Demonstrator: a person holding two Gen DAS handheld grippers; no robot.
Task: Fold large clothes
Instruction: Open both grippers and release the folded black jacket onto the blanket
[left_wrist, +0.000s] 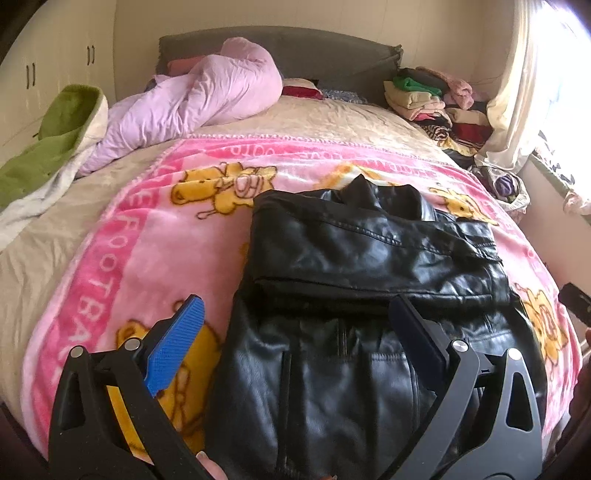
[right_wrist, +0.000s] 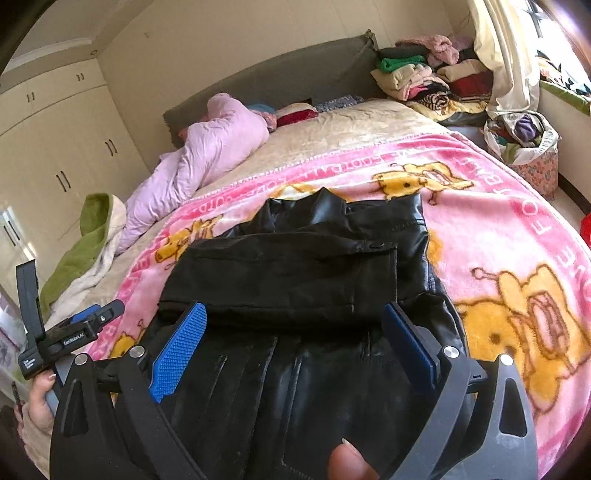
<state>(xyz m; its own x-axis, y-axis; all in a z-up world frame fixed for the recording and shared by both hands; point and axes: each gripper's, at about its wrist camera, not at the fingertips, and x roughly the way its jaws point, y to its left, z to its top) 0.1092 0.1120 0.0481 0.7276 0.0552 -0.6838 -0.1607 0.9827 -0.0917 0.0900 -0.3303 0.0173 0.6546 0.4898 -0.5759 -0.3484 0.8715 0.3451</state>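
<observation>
Jaws: left gripper (left_wrist: 295, 325) and right gripper (right_wrist: 293, 328) are held spread, nothing clasped | Object: black leather jacket (left_wrist: 369, 258), partly folded, is laid on the pink blanket (left_wrist: 122, 240) beneath both | Risk: the stiff, slick leather is judged likely to spring open if only one layer is pinched.

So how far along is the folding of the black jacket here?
Partly done. The black leather jacket lies on the pink blanket with a sleeve already folded across its body. Nothing is in hand: left gripper and right gripper both hover open over it. The lower half lies flat, not yet folded up.
</observation>
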